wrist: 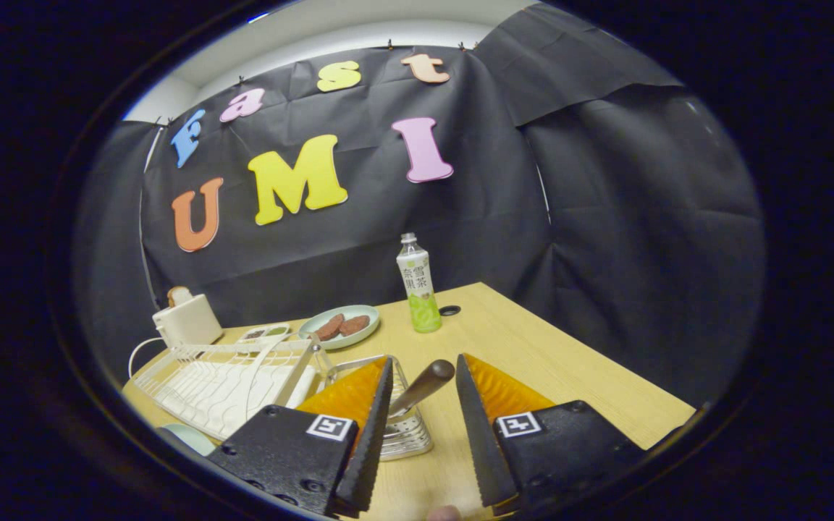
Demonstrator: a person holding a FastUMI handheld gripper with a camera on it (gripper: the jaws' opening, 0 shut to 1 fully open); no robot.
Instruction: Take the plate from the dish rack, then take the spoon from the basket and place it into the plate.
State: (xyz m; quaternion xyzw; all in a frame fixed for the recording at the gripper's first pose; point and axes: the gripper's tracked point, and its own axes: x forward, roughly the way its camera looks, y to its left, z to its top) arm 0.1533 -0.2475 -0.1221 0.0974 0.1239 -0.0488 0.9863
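Standing spoon [423,387] between hand-held gripper [423,376] fingers

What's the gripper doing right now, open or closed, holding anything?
Gripper: open, holding nothing; the spoon handle rises from the basket between its fingers, untouched.

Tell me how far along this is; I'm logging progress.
Done, it seems: a plate lies on the table beside the rack. In hand: the open gripper straddles the spoon handle sticking out of the basket, not yet clamped. Left: grip, lift, put it in the plate.
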